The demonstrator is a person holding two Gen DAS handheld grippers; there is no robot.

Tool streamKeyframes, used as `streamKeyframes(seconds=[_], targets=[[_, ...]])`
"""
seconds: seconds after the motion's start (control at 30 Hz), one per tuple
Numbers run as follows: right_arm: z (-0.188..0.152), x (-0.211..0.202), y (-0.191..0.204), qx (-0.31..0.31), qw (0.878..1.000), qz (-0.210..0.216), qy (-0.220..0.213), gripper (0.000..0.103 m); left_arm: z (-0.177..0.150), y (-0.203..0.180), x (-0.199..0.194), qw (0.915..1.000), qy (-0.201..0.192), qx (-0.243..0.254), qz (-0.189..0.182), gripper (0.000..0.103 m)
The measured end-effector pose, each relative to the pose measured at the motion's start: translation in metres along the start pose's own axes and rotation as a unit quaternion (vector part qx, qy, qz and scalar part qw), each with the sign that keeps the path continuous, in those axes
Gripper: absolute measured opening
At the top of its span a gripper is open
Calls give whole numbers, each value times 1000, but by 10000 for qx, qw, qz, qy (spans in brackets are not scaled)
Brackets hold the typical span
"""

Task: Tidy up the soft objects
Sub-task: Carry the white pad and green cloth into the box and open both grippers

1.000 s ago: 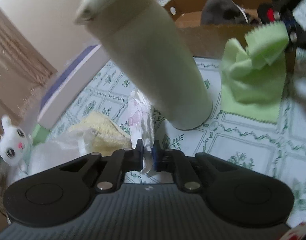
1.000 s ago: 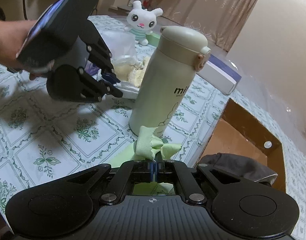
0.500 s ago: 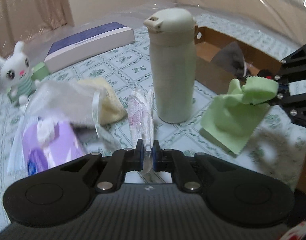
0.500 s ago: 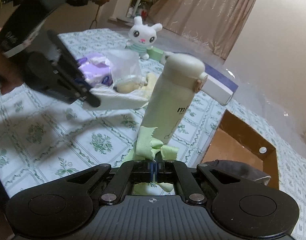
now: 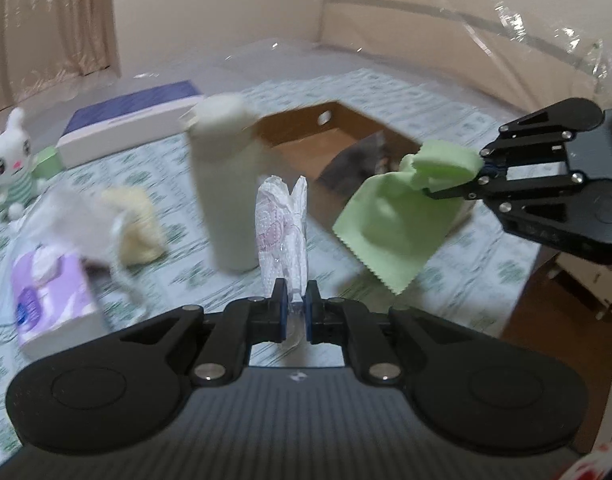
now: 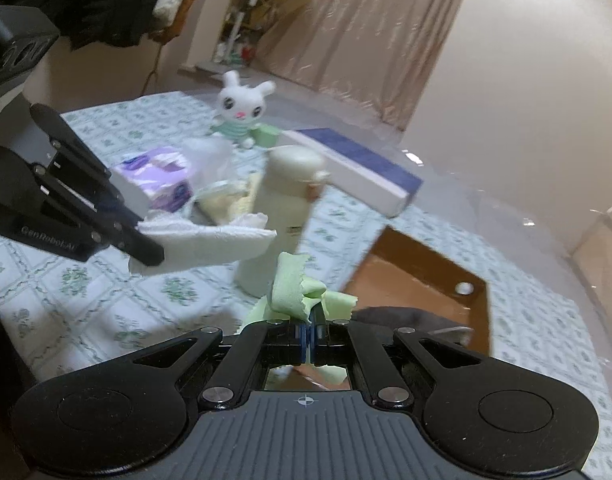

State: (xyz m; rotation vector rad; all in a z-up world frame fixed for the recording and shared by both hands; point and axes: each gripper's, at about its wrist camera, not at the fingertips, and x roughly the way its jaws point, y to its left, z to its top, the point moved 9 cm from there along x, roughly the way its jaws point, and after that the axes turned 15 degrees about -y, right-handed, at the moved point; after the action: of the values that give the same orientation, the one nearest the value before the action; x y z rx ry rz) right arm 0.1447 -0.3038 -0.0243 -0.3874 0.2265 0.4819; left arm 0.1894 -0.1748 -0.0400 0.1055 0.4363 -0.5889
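Green microfibre and white quilted padding hang in mid-air, one soft item to each claw, lifted clear of the counter (image 5: 458,280) with its patterned cloth. At lower centre of the left wrist view, the left claw (image 5: 293,307) is pinched nearly closed on the white pad (image 5: 283,224), which stands upright between the pads; at right of the same frame the right claw (image 5: 456,192) is clamped tight on a bunched corner of the green cloth (image 5: 394,232), the rest of it draping below.

The step in hand appears to be the carry: both items are picked up and look bound for the cardboard box (image 5: 306,140) beyond the counter's far edge, where a grey garment (image 5: 354,160) already lies. The next move likely calls for swinging each claw over the box's opening and easing the grip so the piece drops inside.

From left to right in the left wrist view, a toy rabbit (image 5: 5,164) sits at far left, a purple tissue pack (image 5: 49,292) and a yellow cloth (image 5: 139,224) lie below it, and a flat blue-topped box (image 5: 133,120) rests behind. A cream flask (image 5: 225,184) stands upright at centre, just ahead of the pad, and could be knocked over on the way to the box.
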Motion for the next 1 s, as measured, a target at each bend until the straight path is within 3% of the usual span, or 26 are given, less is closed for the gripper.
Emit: streamKeyframes(seconds=[0.23,0.5,0.63,0.73,1.0], targets=[[-4,-17,-68,278,9979,-577,-138,2,34,-46,40,9995,-164,-210,-184,7],[-14,1,-133,514,9935,-1007,-119,2,62,-72,107,9984,-294,-473,-88,7],[-25,19,-143,478,9929,-1092,0,2,62,-75,136,9988,-249,-417,66,11],[-38,33,-146,486,9924,-1120,162,2,57,-73,152,9989,-183,-405,123,26],[-73,50,-144,869,9907,-901,528,2,39,-69,135,9991,-116,-404,65,26]])
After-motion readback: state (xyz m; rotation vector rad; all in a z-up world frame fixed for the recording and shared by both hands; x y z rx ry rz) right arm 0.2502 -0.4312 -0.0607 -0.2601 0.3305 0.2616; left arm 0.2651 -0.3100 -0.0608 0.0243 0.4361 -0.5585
